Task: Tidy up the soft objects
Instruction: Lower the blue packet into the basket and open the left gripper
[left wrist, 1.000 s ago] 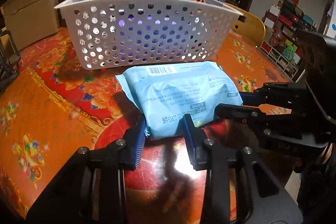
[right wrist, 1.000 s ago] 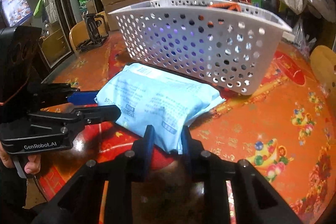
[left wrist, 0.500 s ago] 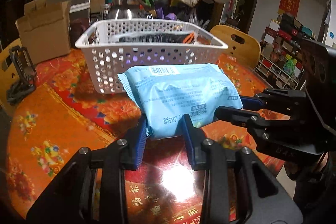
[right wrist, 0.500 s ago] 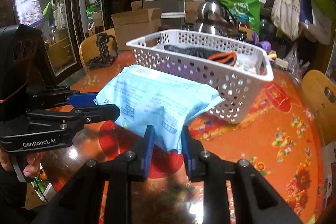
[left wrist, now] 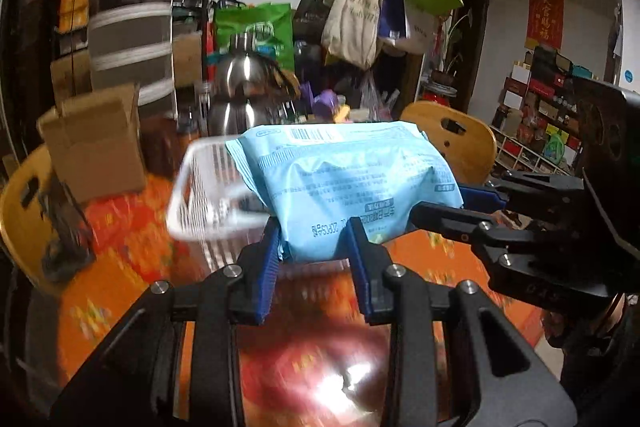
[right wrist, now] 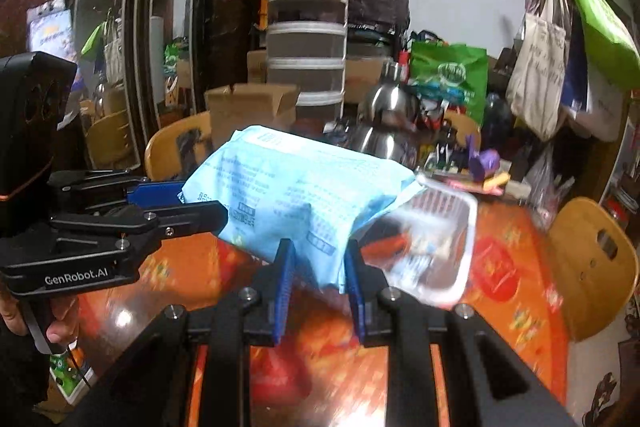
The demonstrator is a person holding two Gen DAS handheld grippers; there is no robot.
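Carry step: left gripper (left wrist: 314,241) and right gripper (right wrist: 318,261) each clamp the blue soft pack (left wrist: 344,183) mid-frame; next, lowering into white basket (right wrist: 444,243).

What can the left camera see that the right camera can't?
Only the left wrist view shows the red wall banner and the shelves of boxes. Only the right wrist view shows the mirror and a person's fingers under the left gripper. Both show the blue pack clamped by both grippers, the right gripper, the white basket, the kettle and the orange table.
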